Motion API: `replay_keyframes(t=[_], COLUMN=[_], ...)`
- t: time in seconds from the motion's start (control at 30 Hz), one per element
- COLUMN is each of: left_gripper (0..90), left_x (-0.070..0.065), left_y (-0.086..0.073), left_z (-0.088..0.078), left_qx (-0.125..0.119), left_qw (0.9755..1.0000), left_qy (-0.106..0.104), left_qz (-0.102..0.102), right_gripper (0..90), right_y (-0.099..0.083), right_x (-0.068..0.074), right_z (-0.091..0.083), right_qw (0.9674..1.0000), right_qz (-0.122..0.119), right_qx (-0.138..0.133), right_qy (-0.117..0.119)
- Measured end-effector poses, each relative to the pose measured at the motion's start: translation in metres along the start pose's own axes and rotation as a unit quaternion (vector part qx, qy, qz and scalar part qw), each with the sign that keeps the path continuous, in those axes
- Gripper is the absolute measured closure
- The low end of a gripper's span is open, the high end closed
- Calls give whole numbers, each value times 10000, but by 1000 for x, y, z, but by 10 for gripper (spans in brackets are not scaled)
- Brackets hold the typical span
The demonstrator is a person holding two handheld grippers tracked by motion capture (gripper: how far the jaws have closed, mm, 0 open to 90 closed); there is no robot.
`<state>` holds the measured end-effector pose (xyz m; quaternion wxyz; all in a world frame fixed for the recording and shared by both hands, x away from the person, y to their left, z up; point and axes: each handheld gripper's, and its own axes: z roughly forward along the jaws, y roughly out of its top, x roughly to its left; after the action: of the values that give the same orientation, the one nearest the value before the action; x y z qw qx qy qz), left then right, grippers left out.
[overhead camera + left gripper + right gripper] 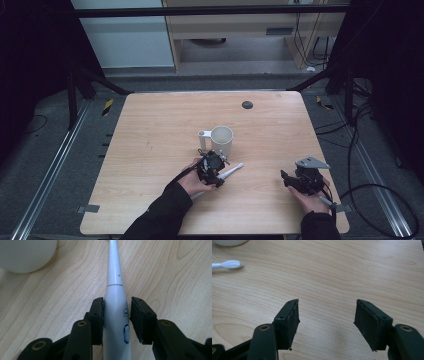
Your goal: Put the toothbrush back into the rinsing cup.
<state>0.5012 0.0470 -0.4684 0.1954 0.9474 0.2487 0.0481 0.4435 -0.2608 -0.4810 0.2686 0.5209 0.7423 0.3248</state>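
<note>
The left tongs (116, 321) are straddling the electric toothbrush (116, 315) lying on the tabletop (150, 140) beside the mug (221, 141), one pad touching, the other apart, so closing should be centred on the handle; the right tongs (327, 323) are resting wide apart, empty.

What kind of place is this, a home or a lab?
Probably a lab or recording rig: a bare wooden table ringed by dark curtains, metal floor rails and loose cables.
</note>
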Motion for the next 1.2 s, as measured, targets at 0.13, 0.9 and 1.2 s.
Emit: replay_keyframes(t=[0.13, 0.9, 1.2], left_gripper=[650, 670, 671], left_x=[1, 2, 3], left_y=[0, -6, -15], left_z=[1, -17, -42], left_qx=[60, -66, -438], left_qw=[10000, 9995, 9987], left_qy=[-27, -303, -257], left_qz=[-19, 33, 70], right_gripper=[362, 364, 365], right_y=[0, 0, 0], right_x=[0, 0, 0], right_z=[0, 0, 1], right_qw=[10000, 10000, 10000], right_qz=[21, 20, 30], right_qx=[12, 38, 42], right_qy=[4, 36, 41])
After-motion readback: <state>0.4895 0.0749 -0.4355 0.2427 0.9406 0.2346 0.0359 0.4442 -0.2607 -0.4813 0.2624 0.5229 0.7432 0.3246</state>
